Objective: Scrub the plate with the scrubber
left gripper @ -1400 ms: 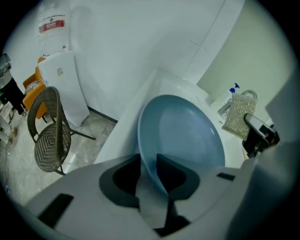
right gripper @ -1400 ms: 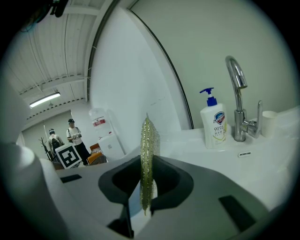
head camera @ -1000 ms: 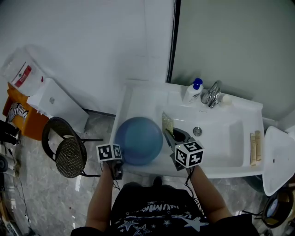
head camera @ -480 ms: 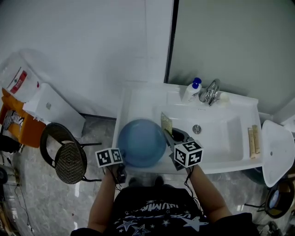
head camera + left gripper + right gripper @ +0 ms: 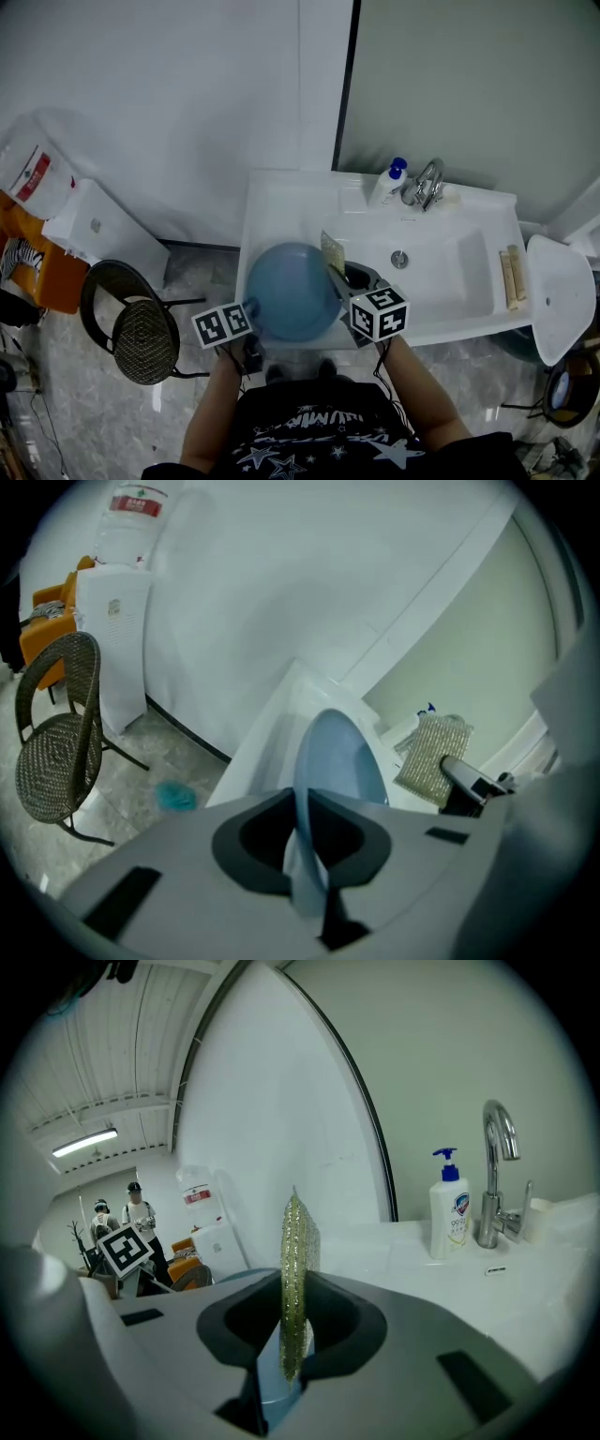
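Far left of the left fingers: open pale marbled floor, and a round dark wicker chair (image 5: 54, 752) on thin metal legs, well apart from them.

Left gripper (image 5: 305, 860), jaws just drawn closer together, pinching the near rim of a round, smooth, pale blue plastic plate (image 5: 339, 761). Thin glossy edge caught between the dark grey jaws. Ahead of those fingers, plate tilted up edge-on over the flat left ledge of a white glazed washbasin (image 5: 450, 281).

Just right of the plate's far edge: a flat rectangular scrubber (image 5: 295, 1269) of glittery yellow-green mesh, clamped upright and edge-on in the right gripper (image 5: 289, 1340). Near the plate; contact not clear.

Right of the right fingers: open room over the smooth hollow bowl. Beyond it, a white pump bottle with a blue cap (image 5: 448, 1206) beside a curved chrome tap (image 5: 495, 1171).
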Demonstrator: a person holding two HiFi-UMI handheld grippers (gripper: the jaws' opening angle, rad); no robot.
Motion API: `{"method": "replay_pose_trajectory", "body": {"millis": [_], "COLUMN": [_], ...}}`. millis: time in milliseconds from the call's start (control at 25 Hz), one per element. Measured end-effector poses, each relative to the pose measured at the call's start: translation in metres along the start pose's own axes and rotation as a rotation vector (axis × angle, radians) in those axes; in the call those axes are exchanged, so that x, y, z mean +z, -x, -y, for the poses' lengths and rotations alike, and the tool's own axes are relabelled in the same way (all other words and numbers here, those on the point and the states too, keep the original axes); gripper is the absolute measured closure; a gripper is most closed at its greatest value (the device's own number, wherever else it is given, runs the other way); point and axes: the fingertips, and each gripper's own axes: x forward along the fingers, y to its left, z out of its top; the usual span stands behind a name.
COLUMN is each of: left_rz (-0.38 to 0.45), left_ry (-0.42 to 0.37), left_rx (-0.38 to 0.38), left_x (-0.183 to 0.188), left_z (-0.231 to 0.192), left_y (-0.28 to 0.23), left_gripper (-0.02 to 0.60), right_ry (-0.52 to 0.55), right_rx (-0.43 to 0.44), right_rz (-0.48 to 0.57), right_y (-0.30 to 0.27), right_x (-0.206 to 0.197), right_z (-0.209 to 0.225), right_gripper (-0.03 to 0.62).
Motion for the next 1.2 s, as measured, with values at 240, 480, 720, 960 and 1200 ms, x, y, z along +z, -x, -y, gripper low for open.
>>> {"method": "replay_pose_trajectory", "body": {"millis": [240, 480, 720, 960, 1200], "left_rz": [0.020, -0.001, 0.021, 0.016, -0.012], "left_ry": [-0.020, 0.030, 0.033, 0.005, -0.029], "left_rx": [-0.026, -0.082, -0.097, -0.123, -0.159], "left_x": [0.008, 0.009, 0.015, 0.017, 0.012], "left_z": [0.007, 0.013, 0.023, 0.035, 0.042], "left_y": [0.003, 0.001, 0.002, 0.004, 0.005], "left_gripper": [0.540, 0.540, 0.540, 0.540, 0.540], "right_ry": [0.010, 0.064, 0.272, 0.461, 0.567], "right_rx": [-0.014, -0.028, -0.106, -0.206, -0.269], "right_rz": [0.002, -0.051, -0.287, -0.471, -0.549], "right_y": [0.002, 0.002, -0.007, -0.025, -0.043], "right_x": [-0.001, -0.010, -0.029, -0.037, -0.044], "right_z": [-0.006, -0.014, -0.012, -0.004, -0.007], "right_gripper": [0.522, 0.522, 0.523, 0.523, 0.522]}}
